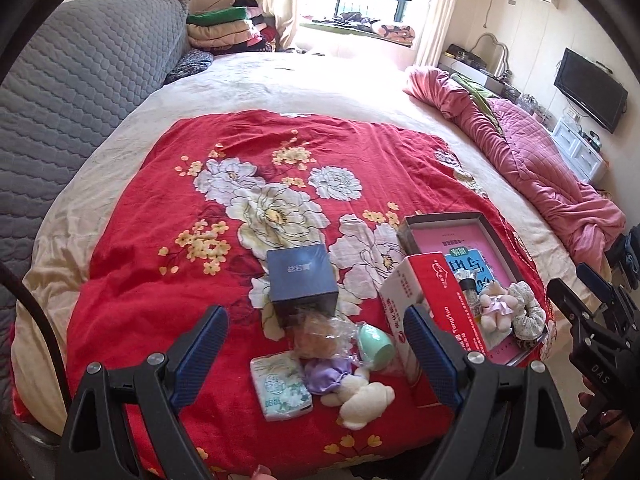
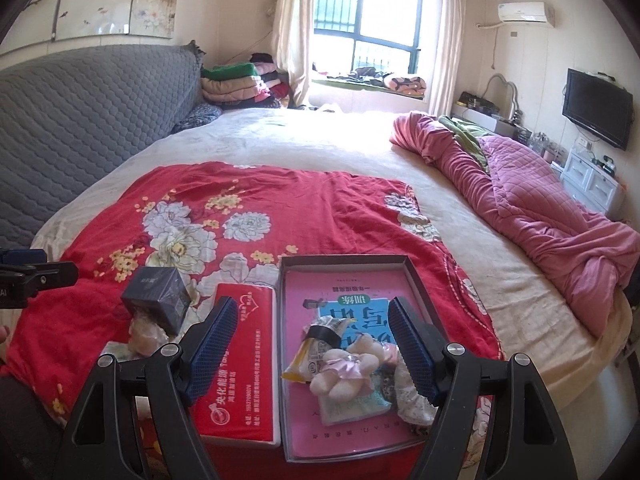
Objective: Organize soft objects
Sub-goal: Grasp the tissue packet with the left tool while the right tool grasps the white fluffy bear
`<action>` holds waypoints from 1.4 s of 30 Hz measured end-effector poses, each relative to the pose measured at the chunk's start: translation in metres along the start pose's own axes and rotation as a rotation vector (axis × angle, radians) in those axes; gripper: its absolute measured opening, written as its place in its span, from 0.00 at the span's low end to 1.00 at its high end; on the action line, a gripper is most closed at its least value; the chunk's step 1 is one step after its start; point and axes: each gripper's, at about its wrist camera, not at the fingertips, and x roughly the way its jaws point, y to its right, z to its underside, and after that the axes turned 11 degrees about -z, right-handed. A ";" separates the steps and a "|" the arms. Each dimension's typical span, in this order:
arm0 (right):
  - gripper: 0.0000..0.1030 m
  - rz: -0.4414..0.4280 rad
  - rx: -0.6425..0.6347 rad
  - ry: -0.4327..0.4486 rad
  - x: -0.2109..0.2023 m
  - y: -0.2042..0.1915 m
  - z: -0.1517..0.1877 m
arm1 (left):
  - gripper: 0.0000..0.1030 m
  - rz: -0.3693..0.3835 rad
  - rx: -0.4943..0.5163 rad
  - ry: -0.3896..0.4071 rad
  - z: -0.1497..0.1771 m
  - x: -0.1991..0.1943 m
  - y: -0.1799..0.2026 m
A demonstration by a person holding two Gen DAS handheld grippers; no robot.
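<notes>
On the red floral blanket (image 1: 168, 264) lie a white plush bear in a purple dress (image 1: 352, 392), a mint egg-shaped sponge (image 1: 374, 344), a crinkled plastic-wrapped item (image 1: 320, 334) and a tissue pack (image 1: 280, 386). My left gripper (image 1: 316, 350) is open and empty above them. A shallow box tray (image 2: 286, 360) with a pink book holds a small bear in a pink dress (image 2: 344, 372), a lace scrunchie (image 2: 412, 396), a tube (image 2: 312, 354) and a tissue pack. My right gripper (image 2: 314, 346) is open and empty over the tray.
A dark blue box (image 1: 302, 280) and a red-and-white tissue box (image 2: 240, 372) stand between the loose items and the tray. A pink quilt (image 2: 540, 216) is bunched at the right of the bed. A grey headboard (image 1: 60, 112) is at the left.
</notes>
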 end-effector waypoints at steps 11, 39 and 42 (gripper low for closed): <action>0.76 -0.106 -0.099 -0.024 0.007 -0.056 -0.001 | 0.87 -0.036 -0.047 -0.031 0.015 0.008 -0.040; 0.76 -0.235 -0.258 -0.180 0.055 -0.139 0.048 | 0.87 -0.024 -0.019 -0.237 0.065 0.078 -0.055; 0.76 -0.250 -0.270 -0.208 0.063 -0.145 0.057 | 0.87 -0.030 -0.015 -0.251 0.069 0.084 -0.054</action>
